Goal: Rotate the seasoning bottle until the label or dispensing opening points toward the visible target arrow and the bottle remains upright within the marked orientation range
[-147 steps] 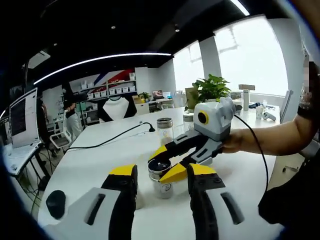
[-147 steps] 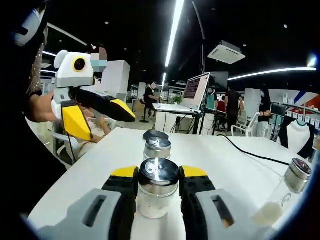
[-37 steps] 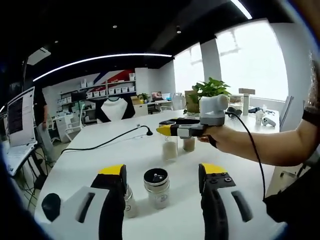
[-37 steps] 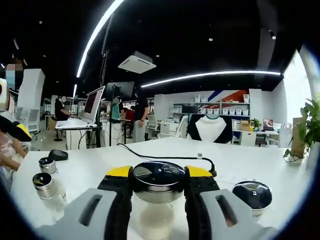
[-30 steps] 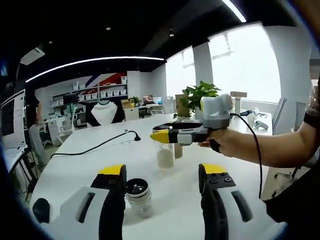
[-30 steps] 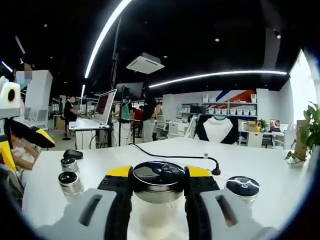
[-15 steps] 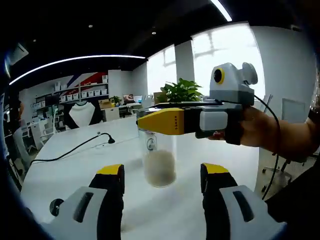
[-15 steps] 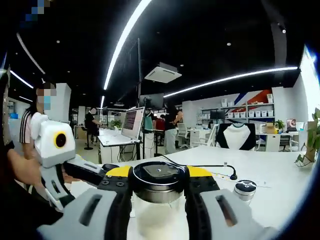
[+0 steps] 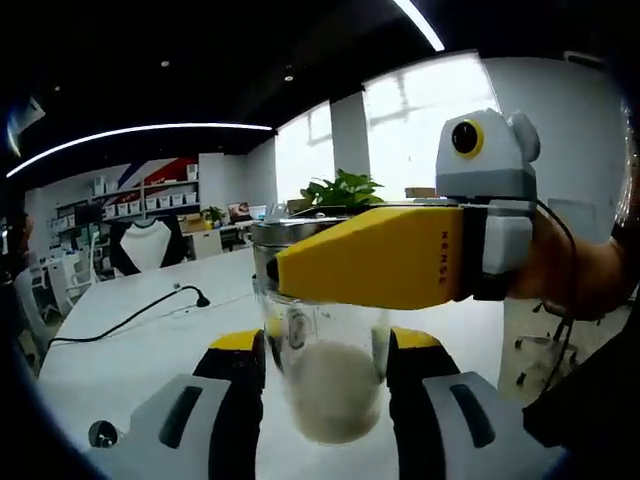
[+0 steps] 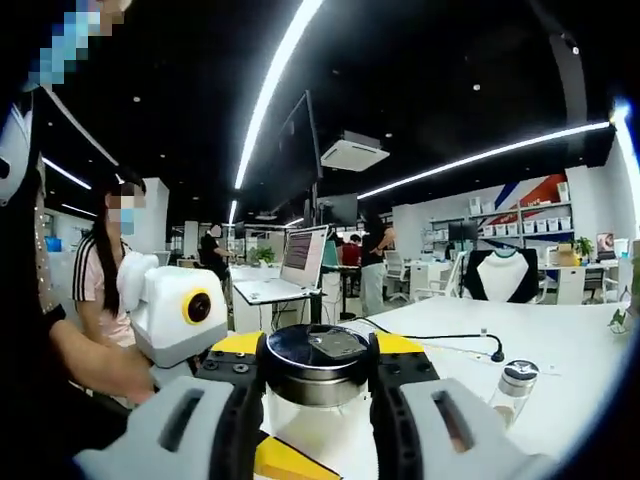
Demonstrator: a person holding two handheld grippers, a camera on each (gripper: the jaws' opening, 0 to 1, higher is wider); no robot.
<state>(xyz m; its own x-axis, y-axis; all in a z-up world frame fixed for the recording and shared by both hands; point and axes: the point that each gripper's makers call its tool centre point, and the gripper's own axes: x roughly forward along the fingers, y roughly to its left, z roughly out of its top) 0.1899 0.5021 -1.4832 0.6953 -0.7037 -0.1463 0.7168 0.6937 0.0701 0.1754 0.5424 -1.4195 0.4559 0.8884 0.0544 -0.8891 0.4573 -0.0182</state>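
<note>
In the right gripper view, the right tool (image 10: 317, 372) has both jaws pressed against the metal lid of the seasoning bottle (image 10: 318, 400), holding it upright above the white desk (image 10: 560, 400). The left gripper view shows the same bottle (image 9: 322, 375), clear glass with pale granules in its lower part, sitting between the yellow-tipped jaws of the left tool (image 9: 325, 350); they stand close on either side of the glass, but whether they touch it cannot be told. The right tool (image 9: 400, 255) crosses this view from the right, gripping the bottle's top. On the desk, a black cable (image 9: 130, 310) runs at far left, and another small bottle (image 10: 512, 385) stands at far right in the right gripper view.
</note>
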